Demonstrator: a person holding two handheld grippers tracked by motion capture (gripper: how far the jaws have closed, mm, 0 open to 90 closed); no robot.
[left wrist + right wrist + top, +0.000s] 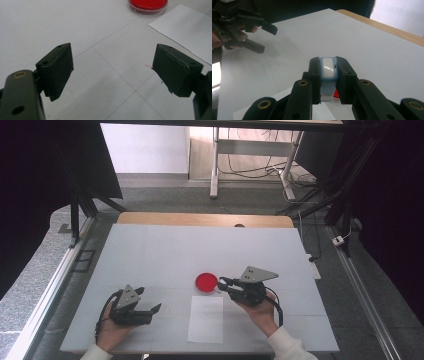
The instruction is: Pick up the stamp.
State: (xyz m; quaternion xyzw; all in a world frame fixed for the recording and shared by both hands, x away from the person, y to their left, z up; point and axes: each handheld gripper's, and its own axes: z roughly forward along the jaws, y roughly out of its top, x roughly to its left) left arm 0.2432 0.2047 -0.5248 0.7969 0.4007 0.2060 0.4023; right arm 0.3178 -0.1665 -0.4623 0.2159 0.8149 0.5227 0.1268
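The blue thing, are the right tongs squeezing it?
Touching. In the right gripper view both jaws of the right tongs press flat against the sides of the blue thing, no gap.

Looks like a lab: white-covered table, black frame posts at left, loose cables on far floor.

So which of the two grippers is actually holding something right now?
The right gripper, by the red dish: its jaws clamp a small light blue object. The left gripper stands open over bare table.
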